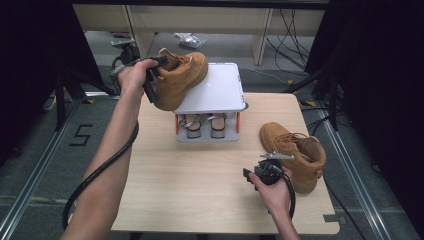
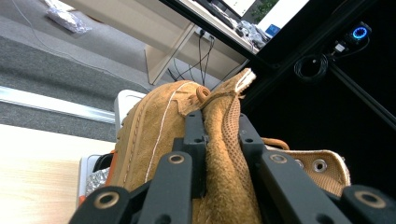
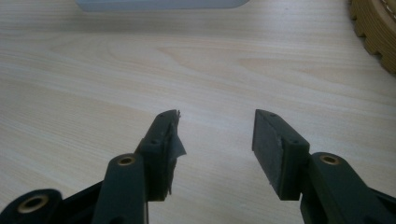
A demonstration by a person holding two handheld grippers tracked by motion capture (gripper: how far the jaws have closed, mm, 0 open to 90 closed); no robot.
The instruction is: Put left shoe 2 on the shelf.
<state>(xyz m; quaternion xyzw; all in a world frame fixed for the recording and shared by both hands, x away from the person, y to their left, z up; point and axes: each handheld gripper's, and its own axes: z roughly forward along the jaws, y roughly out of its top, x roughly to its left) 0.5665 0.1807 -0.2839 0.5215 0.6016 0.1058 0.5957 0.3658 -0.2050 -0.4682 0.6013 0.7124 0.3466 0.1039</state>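
A tan suede boot (image 1: 182,77) hangs tilted in the air, its toe over the white top of a small shoe rack (image 1: 220,90). My left gripper (image 1: 152,75) is shut on the boot's collar at the heel. In the left gripper view the black jaws (image 2: 220,120) pinch the mesh-lined collar of the boot (image 2: 154,126). A second tan boot (image 1: 295,152) lies on the wooden table at the right. My right gripper (image 1: 255,169) rests just left of it, open, with nothing between its fingers (image 3: 217,126).
The rack's lower shelf holds a pair of sandals (image 1: 205,125). In the right gripper view the table (image 3: 93,70) stretches ahead to the rack's base (image 3: 159,4), with the second boot's sole (image 3: 378,32) at the upper right. Cables and desk legs stand beyond the table.
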